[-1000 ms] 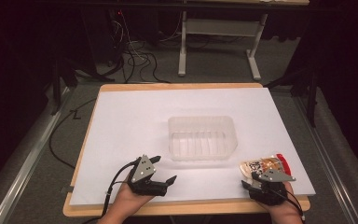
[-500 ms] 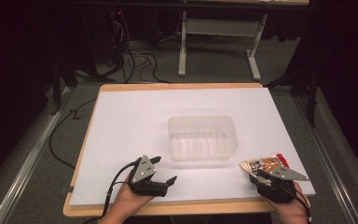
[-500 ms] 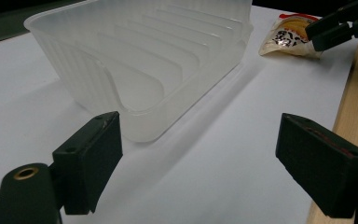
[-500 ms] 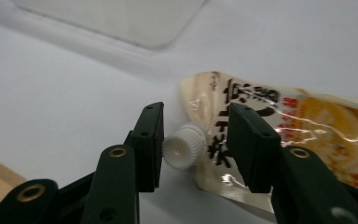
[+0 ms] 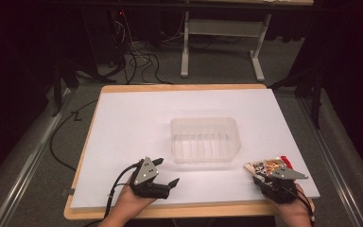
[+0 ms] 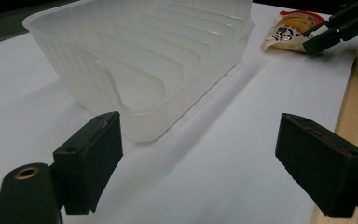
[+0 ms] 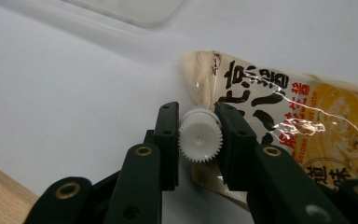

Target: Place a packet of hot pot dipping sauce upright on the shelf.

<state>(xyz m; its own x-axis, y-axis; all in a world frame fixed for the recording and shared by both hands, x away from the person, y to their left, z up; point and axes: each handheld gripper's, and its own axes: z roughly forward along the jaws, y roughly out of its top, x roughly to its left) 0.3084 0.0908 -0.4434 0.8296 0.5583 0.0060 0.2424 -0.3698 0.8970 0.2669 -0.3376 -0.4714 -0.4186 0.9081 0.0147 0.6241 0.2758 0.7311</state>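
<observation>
At the near edge of the white-topped wooden table (image 5: 123,123), toward its right corner: right gripper (image 7: 199,140), jaws just closing, clamped on the white ribbed screw cap (image 7: 200,136) of a soft yellow-and-white printed sauce pouch (image 7: 303,116) lying flat just inside that corner. Left of it along the same edge, well apart: left gripper (image 6: 200,154), jaws wide, nothing between them, bare white surface ahead. Farther in, near the table's middle: clear ribbed plastic tub (image 5: 205,140), upright, open room on every side out to the far edge.
</observation>
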